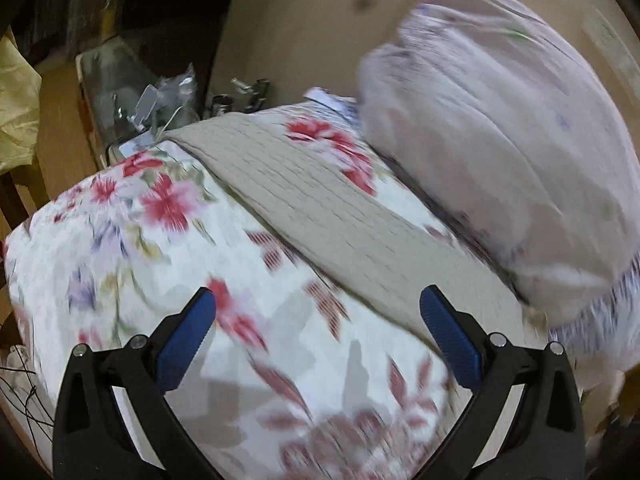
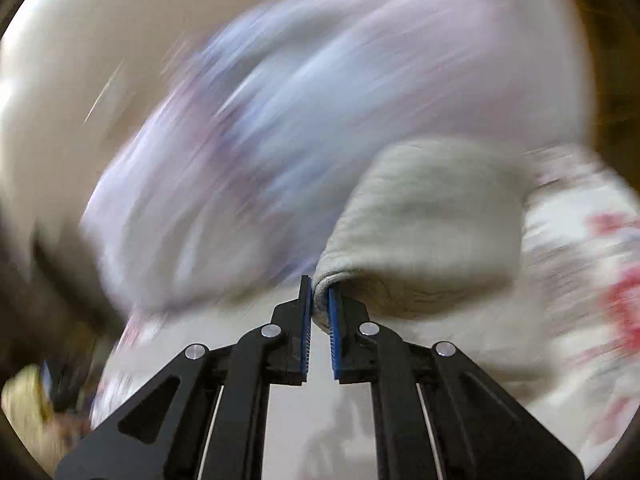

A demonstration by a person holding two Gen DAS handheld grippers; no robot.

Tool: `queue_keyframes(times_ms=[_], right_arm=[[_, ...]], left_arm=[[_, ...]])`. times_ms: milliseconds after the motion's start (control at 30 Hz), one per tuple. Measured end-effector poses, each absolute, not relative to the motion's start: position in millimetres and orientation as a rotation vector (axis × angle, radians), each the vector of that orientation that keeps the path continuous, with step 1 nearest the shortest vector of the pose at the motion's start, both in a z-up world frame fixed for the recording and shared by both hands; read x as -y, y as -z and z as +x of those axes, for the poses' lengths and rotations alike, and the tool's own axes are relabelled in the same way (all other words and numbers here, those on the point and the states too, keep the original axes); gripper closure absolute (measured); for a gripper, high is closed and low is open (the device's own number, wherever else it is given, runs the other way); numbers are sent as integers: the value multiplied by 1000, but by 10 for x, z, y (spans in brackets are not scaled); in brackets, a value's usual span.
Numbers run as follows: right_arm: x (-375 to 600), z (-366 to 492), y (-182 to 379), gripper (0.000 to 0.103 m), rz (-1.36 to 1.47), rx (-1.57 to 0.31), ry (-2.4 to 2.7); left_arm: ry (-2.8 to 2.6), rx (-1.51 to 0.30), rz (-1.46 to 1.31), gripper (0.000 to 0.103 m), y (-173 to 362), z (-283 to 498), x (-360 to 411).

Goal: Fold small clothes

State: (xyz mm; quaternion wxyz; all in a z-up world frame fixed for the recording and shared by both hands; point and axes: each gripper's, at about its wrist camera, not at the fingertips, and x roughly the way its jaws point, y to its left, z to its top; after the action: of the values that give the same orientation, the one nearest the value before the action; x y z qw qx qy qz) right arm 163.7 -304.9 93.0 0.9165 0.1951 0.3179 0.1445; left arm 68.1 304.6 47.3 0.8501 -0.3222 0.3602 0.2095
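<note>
A grey-beige knitted garment (image 1: 320, 200) lies in a long strip across a floral quilt (image 1: 132, 272). My left gripper (image 1: 318, 316) is open and empty, hovering above the quilt near the garment's near end. In the right wrist view my right gripper (image 2: 319, 292) is shut on a folded edge of the same garment (image 2: 432, 216) and holds it lifted off the quilt (image 2: 580, 280). The right wrist view is heavily blurred.
A pale lilac pillow (image 1: 500, 132) lies along the right of the garment; it also shows blurred in the right wrist view (image 2: 280, 120). Clutter of bags and small items (image 1: 160, 100) sits beyond the quilt's far left corner. A beige wall (image 1: 300, 20) stands behind.
</note>
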Motion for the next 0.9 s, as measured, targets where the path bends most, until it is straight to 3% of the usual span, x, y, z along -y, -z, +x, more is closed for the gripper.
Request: queue_keyframes(times_ms=[100, 167, 200, 233, 367, 533, 633, 667, 700, 733, 900], right_arm=[[1945, 1689, -429, 73, 308, -928, -474], [1692, 1576, -304, 64, 306, -972, -506], [1644, 1498, -280, 50, 297, -973, -500], [1651, 1482, -272, 42, 284, -973, -481], [1861, 1482, -251, 41, 320, -994, -355], [2138, 1380, -160, 41, 412, -1007, -239], [2104, 1331, -126, 40, 401, -1024, -246], [2076, 1336, -114, 40, 397, -1027, -251], [2072, 1315, -105, 40, 391, -1030, -259], [2083, 1300, -109, 40, 388, -1031, -266], [2220, 1304, -152, 40, 365, -1017, -271]], left_arm=[[-456, -768, -732, 2, -407, 807, -3351], [-470, -764, -781, 3, -362, 868, -3575], [-474, -761, -807, 5, -336, 897, -3682], [-475, -760, -829, 9, -312, 918, -3764], [-455, -759, -957, 31, -170, 1014, -4136], [-464, -716, -1019, 35, -166, 1008, -4305], [-504, -718, -1027, 57, -144, 1023, -4397], [-512, -716, -1026, 78, -138, 1027, -4434], [-488, -719, -1044, 90, -105, 1051, -4470], [-476, -721, -1052, 96, -94, 1068, -4491], [-329, -666, -750, 97, -651, 1294, -3986]])
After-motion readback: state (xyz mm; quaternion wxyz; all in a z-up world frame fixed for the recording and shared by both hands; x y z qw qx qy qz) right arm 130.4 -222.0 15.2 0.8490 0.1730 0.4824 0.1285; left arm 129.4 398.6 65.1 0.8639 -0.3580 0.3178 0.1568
